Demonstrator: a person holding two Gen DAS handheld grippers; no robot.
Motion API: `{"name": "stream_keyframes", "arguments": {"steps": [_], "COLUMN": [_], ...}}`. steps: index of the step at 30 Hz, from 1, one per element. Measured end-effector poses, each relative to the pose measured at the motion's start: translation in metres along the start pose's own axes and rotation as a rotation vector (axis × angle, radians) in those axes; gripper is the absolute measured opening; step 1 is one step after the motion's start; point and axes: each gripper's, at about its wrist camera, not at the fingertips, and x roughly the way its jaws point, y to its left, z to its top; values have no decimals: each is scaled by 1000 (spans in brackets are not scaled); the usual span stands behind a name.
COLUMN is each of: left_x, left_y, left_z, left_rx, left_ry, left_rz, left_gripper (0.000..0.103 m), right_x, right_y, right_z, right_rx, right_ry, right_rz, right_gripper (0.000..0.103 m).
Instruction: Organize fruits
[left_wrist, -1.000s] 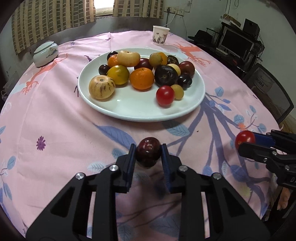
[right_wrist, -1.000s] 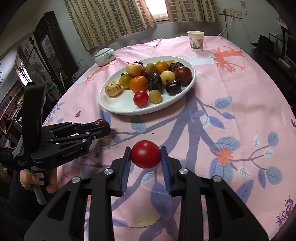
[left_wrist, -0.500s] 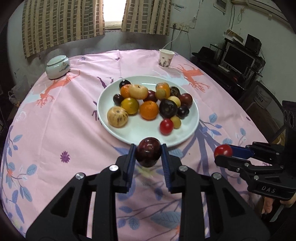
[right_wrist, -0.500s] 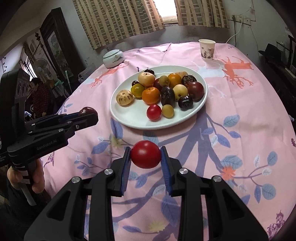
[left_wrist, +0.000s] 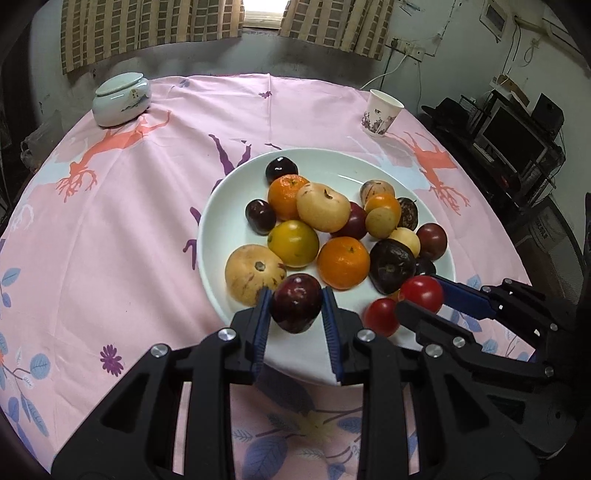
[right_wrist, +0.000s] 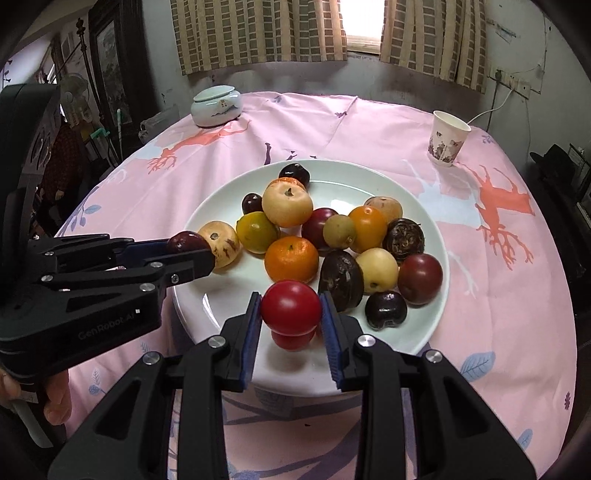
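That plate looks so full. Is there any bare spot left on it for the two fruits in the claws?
Yes: the near part of the white plate, in front of the orange and beside the red tomato lying there. A smaller bare strip runs along the far rim toward the paper cup. The middle is crowded.

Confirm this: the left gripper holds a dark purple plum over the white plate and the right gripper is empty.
Not quite. The right gripper is not empty: it clamps a round red tomato, as the right wrist view shows. The left gripper does hold the dark purple plum over the white plate.
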Motion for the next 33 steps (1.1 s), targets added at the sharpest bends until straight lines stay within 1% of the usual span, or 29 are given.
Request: {"name": "stream_keyframes", "arguments": {"steps": [3, 4, 5, 6, 7, 8, 10, 11, 13, 16, 19, 24, 28, 32, 33], "left_x": [6, 7, 7, 5, 2, -3, -10, -12, -18, -30, -46, -74, -96, -114, -118], "left_y": [-1, -1, -2, -3, -5, -6, -11, -12, -14, -19, -24, -30, -35, -44, -46], "left_z": [5, 6, 6, 7, 9, 10, 11, 12, 11, 8, -1, -24, -50, -77, -83], "left_rx": [-3, -3, -4, -3, 0, 2, 21, 25, 18, 21, 29, 34, 27, 37, 36], "left_ry": [7, 8, 3, -7, -24, -48, -73, -76, -87, -111, -139, -167, -172, -174, -170], "left_rz": [3, 5, 9, 12, 14, 20, 33, 34, 34, 49, 69, 89, 84, 97, 102], "left_gripper": [28, 29, 32, 50, 70, 74, 76, 77, 86, 91, 96, 97, 97, 97, 98], "right_x": [3, 4, 6, 6, 4, 0, -6, -11, -20, -33, -45, -68, -92, -111, -114], "right_y": [-2, -1, 2, 4, 5, 6, 8, 8, 9, 10, 9, 7, 9, 16, 17], "right_z": [2, 2, 2, 2, 1, -1, -3, -4, -7, -15, -26, -45, -61, -79, -83], "right_rx": [-2, -17, -35, -52, -62, -72, -78, -75, -74, -71, -39, 25, 53, 60, 58], "right_ry": [-13, -13, -6, -3, -15, -32, -37, -42, -47, -46, -33, -43, -68, -66, -63], "right_rz": [-4, -14, -33, -58, -79, -91, -97, -101, -105, -104, -90, -90, -94, -136, -144], "right_gripper": [32, 35, 42, 63, 67, 68, 75, 75, 75, 76, 76, 76, 76, 76, 84]}}
